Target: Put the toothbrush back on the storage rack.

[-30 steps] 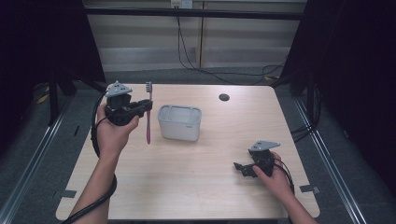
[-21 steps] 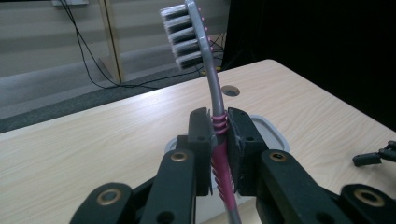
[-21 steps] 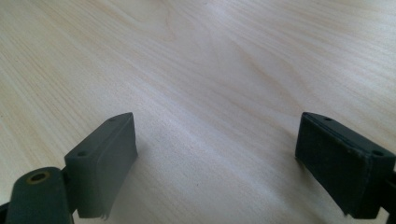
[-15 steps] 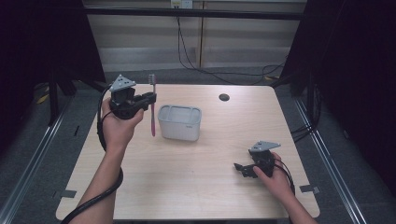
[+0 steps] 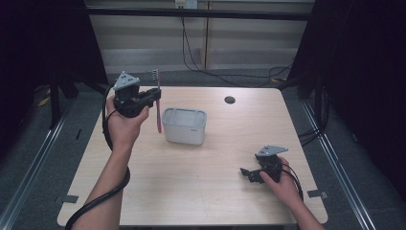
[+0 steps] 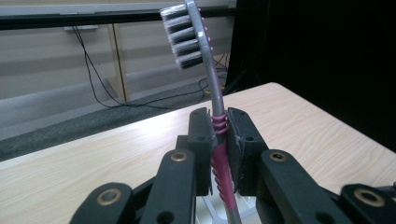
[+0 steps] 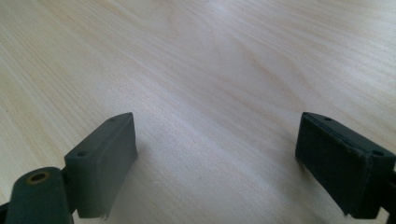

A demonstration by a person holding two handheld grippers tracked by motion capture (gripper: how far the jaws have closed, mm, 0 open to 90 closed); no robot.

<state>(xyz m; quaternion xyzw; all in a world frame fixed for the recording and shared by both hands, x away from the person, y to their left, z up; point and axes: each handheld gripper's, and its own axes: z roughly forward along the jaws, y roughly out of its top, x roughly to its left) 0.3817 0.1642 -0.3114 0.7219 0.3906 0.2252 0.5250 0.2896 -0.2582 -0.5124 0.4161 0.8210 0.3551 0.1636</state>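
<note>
Hovering upright beside a white bin [image 5: 185,125], a pink-handled toothbrush [image 5: 158,103] is clamped at its ribbed grip between the 2 jaws of the left gripper [image 5: 154,96], bristles up and tail pointing down, just left of the bin's rim. In the left gripper view the toothbrush [image 6: 215,126] is pinched by the black pads on its ridged pink section, with the bin's white edge below. The risk, by this reading: the tail hangs outside the near wall, so a straight drop would strike the rim or the table [image 5: 201,191] instead of landing inside. The narrow hold on a slim, curved handle could also let the brush pivot or slide if the tail bumps the plastic, and a hard nudge might shove the light bin across the wood. The right gripper [image 5: 249,173] rests low on the table at the near right, well apart, its jaws spread wide with nothing between them [image 7: 224,158].
</note>
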